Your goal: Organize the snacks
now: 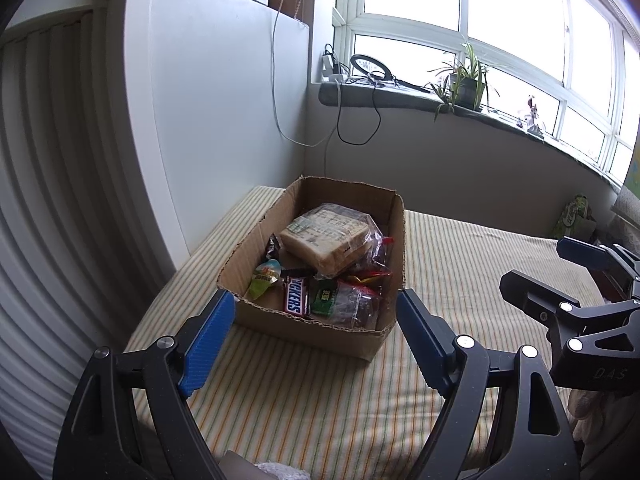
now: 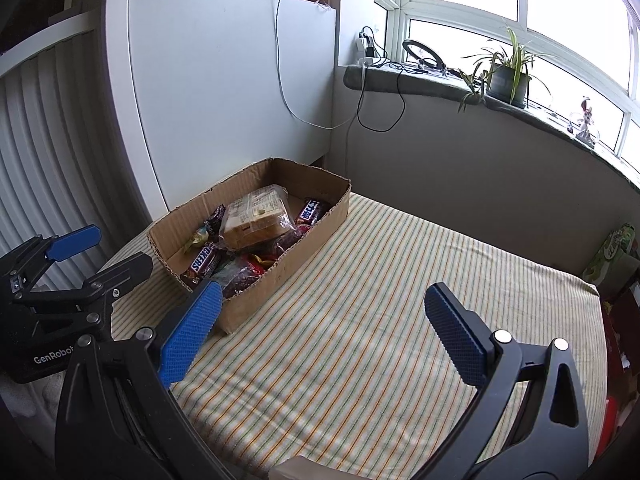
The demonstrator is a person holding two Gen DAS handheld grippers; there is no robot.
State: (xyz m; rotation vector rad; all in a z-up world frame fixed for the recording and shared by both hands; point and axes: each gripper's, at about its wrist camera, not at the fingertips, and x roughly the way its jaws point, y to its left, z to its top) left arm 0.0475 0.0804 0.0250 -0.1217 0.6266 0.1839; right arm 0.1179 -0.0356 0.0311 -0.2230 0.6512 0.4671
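A cardboard box [image 1: 384,216] stands on a striped cloth near the far left corner; it also shows in the right wrist view [image 2: 320,224]. It holds a wrapped bread pack [image 1: 324,236] [image 2: 256,220], a Snickers bar [image 1: 295,300] [image 2: 203,260], a second Snickers bar [image 2: 312,210], a green candy [image 1: 262,280] and dark bagged snacks [image 1: 352,304]. My left gripper [image 1: 316,332] is open and empty just in front of the box. My right gripper [image 2: 320,332] is open and empty over the cloth, right of the box. Each gripper shows in the other's view, the right one [image 1: 556,276] and the left one [image 2: 100,252].
The striped cloth [image 2: 380,300] covers the surface. A white cabinet [image 2: 224,92] stands behind the box. A windowsill [image 2: 460,84] carries a potted plant [image 2: 506,76], a ring light and cables. A green bag [image 2: 616,256] sits at the far right.
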